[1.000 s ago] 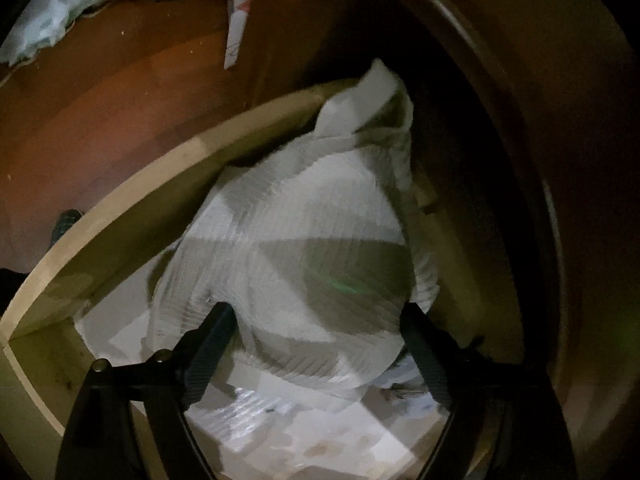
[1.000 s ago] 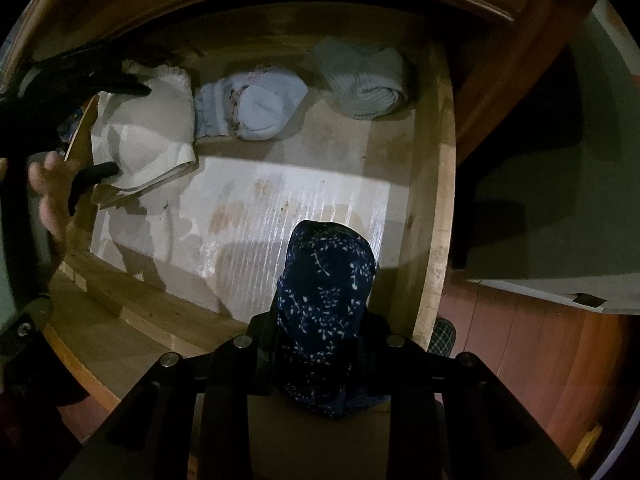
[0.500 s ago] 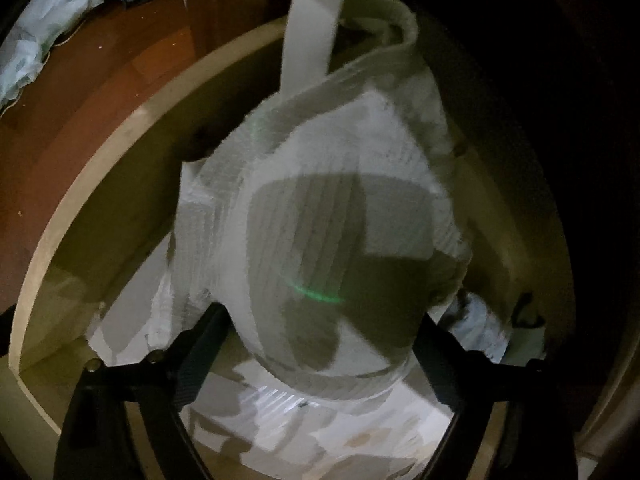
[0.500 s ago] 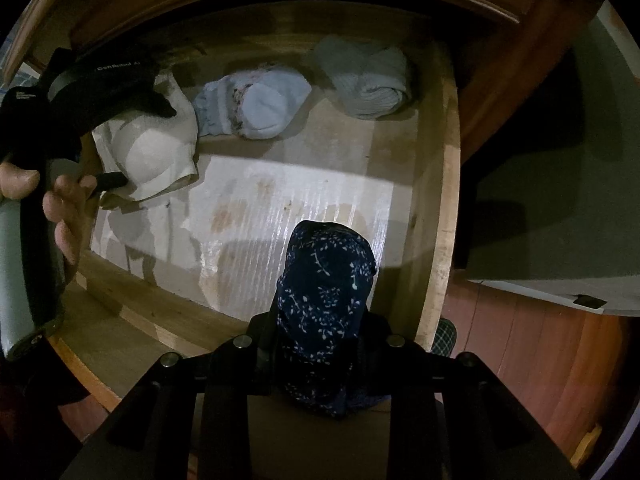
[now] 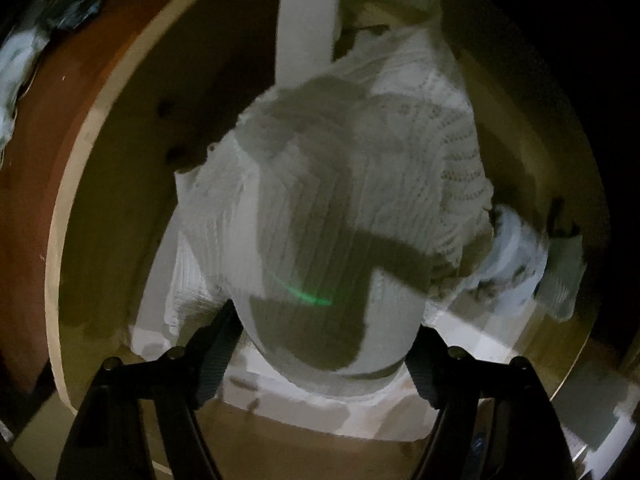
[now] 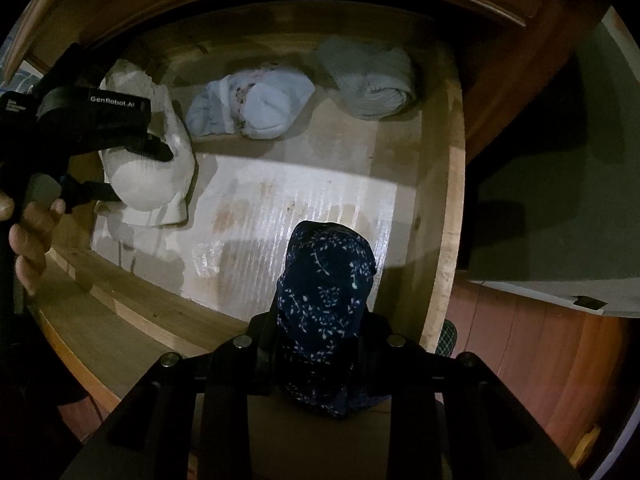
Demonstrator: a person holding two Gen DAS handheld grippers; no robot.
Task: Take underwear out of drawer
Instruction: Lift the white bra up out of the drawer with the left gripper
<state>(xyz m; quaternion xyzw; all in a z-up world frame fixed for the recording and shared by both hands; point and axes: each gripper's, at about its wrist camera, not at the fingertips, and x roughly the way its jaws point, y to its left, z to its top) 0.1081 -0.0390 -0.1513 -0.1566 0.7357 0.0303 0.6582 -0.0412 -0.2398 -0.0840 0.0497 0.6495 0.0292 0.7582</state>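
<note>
Two hand-held grippers: over the drawer point(image 6: 440, 208)
Left hand-held gripper point(image 5: 324, 344): jaws closing around white bra point(image 5: 340, 200)
Right hand-held gripper point(image 6: 316, 344): clamped on navy underwear point(image 6: 324, 300)

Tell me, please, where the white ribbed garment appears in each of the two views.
Left wrist: the white ribbed garment fills the centre, between the closing left gripper fingers.
Right wrist: far left, in the drawer's corner.
Shared landmark: the pale blue bundle beside it.
</note>
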